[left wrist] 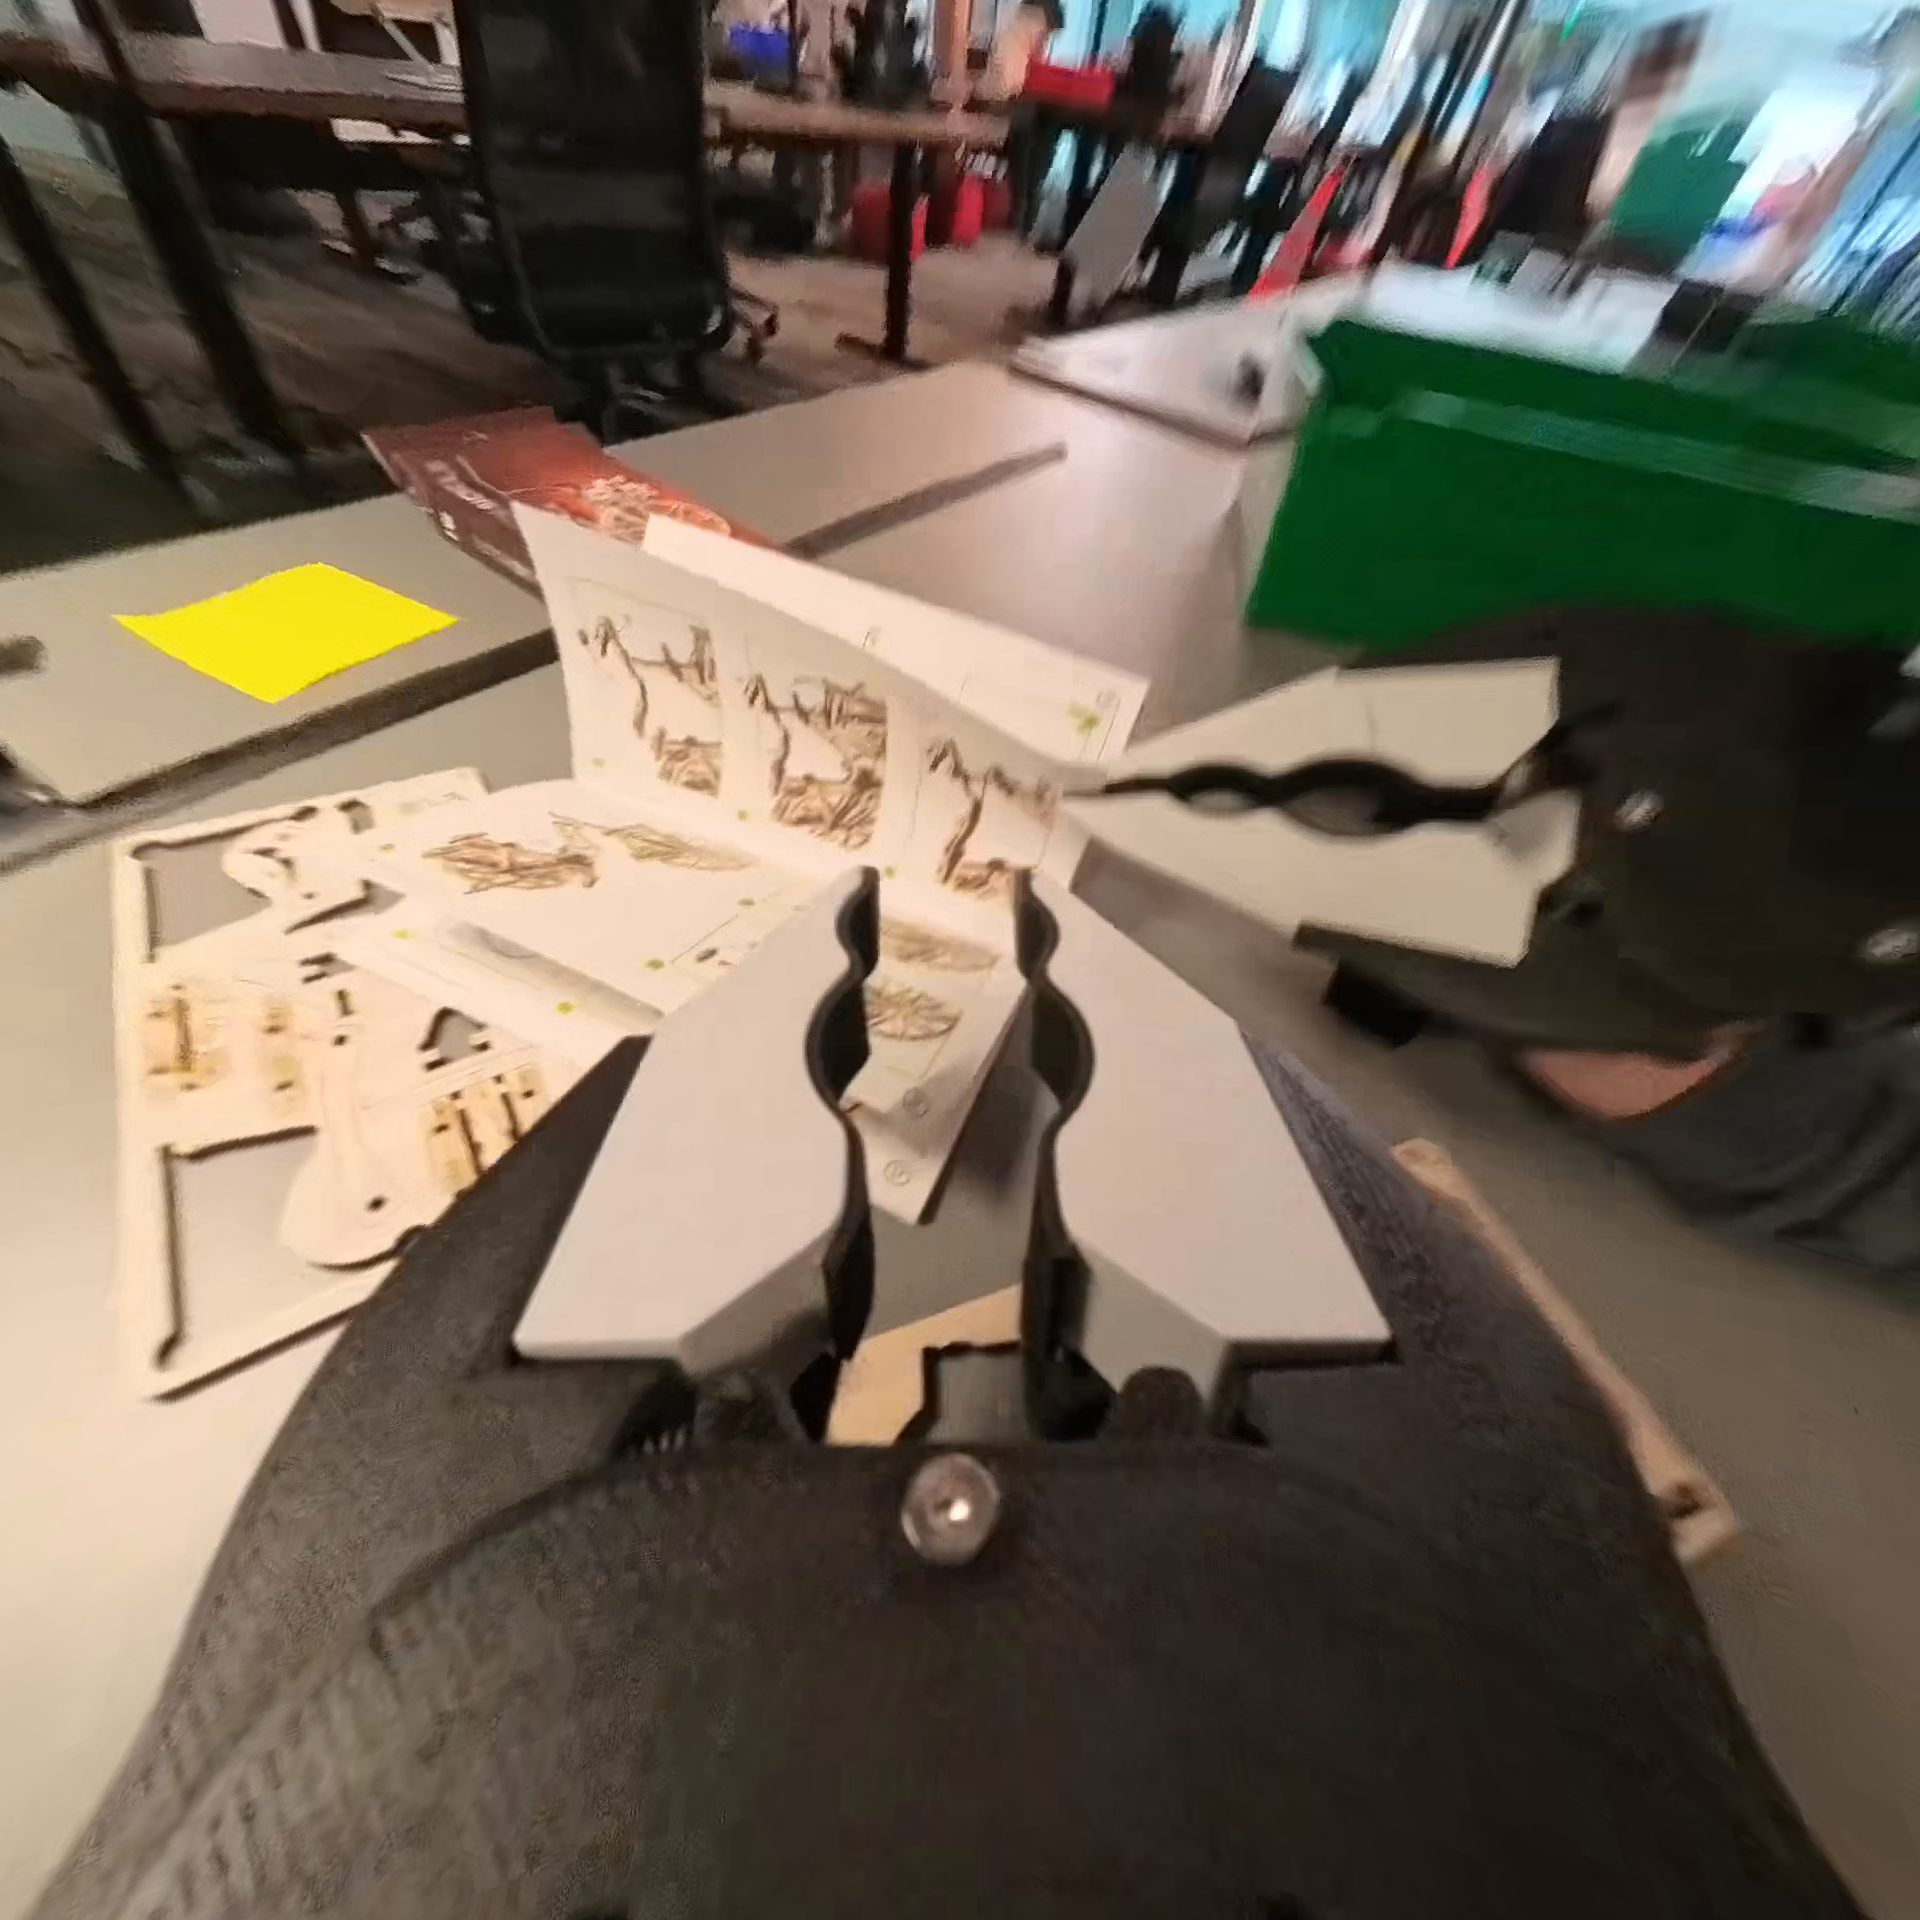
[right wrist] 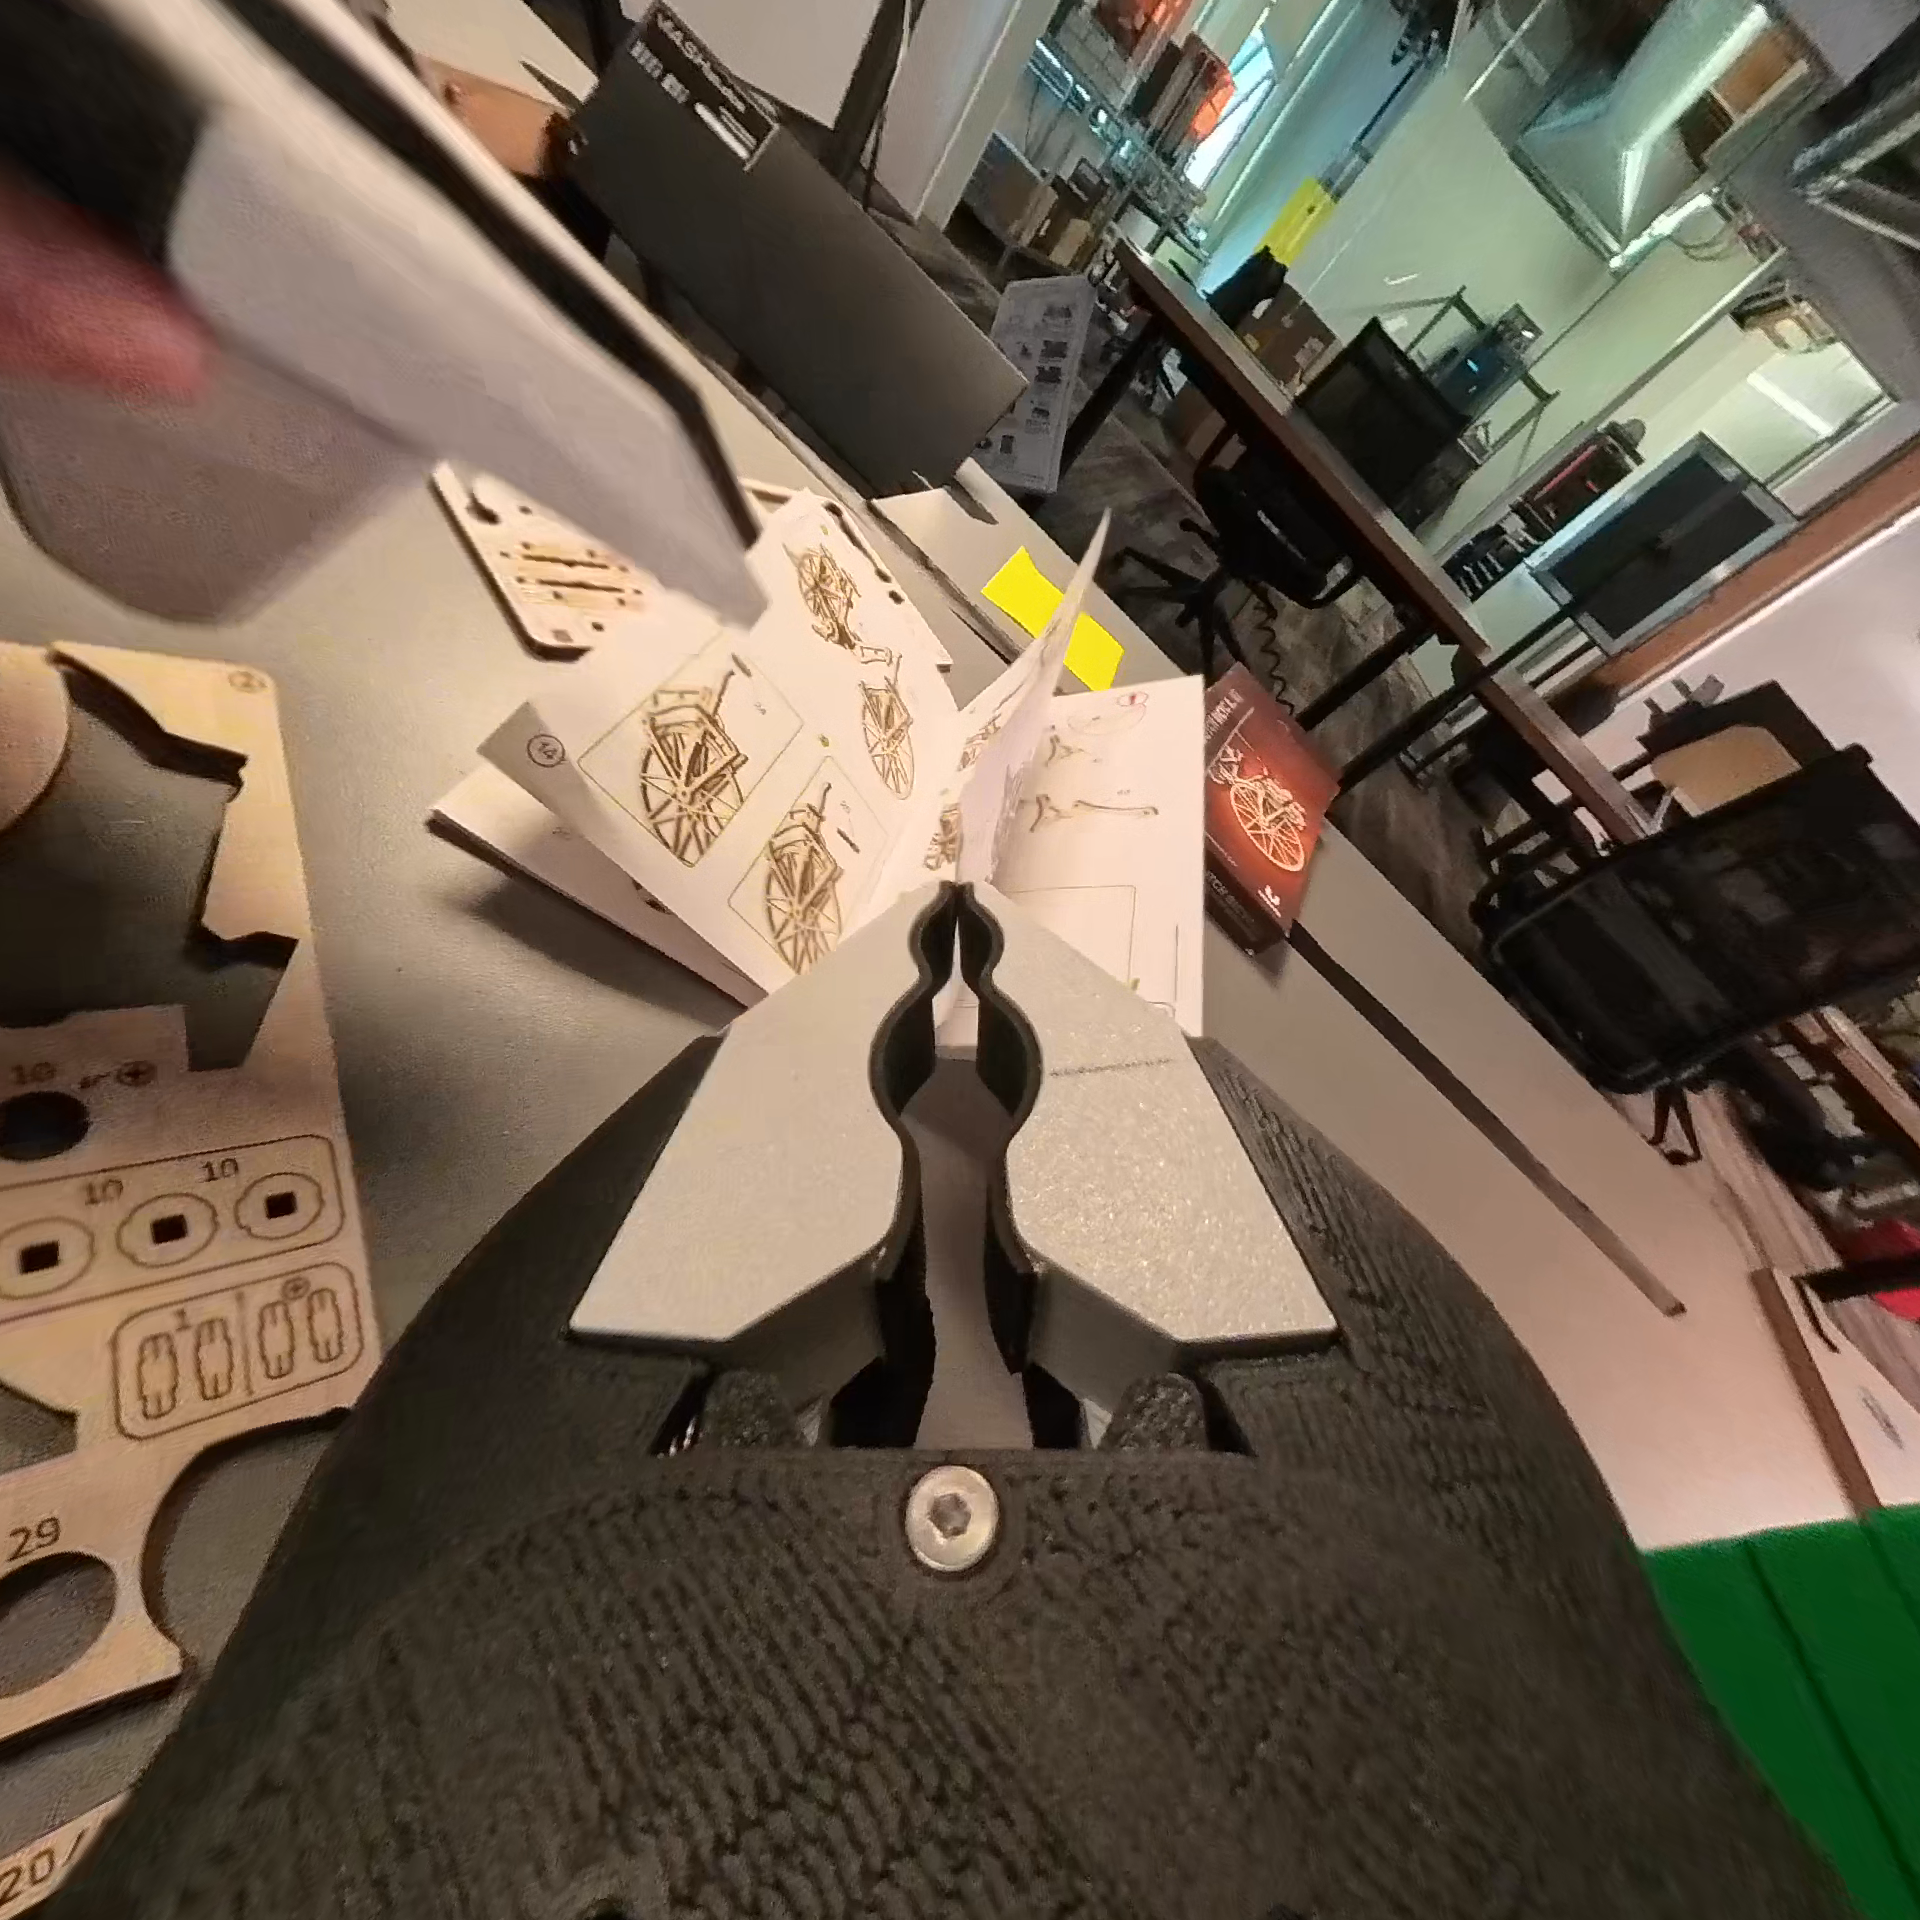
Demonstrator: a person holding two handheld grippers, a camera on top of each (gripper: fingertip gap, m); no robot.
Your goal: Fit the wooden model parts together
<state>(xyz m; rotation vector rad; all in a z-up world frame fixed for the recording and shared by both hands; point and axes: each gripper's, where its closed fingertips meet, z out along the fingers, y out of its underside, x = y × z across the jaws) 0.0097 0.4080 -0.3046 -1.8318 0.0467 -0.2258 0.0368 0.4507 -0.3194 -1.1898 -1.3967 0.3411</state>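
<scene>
Two hand-held grippers work over a grey tabletop [left wrist: 62, 1143] strewn with kit parts. The left hand-held gripper [left wrist: 948, 914] has its grey fingers spread apart, hovering above the open white instruction booklet with brown bicycle drawings [left wrist: 727, 748]; nothing lies between them. The right hand-held gripper [right wrist: 956, 902] has its tips pressed together on the edge of a raised booklet page [right wrist: 1023, 727], which stands up from the spine. In the left wrist view the right hand-held gripper reaches in from the right, its tips at the page's edge.

Pale laser-cut wooden part sheets [left wrist: 301, 1091] lie flat on the tabletop just left of the booklet, partly under it; another such sheet with numbered cut-outs [right wrist: 177, 1195] lies near the right hand-held gripper. A dark red kit box [right wrist: 1262, 800] sits beyond the booklet, a yellow paper square [left wrist: 286, 627] farther back, and a green box [left wrist: 1558, 488] to the right.
</scene>
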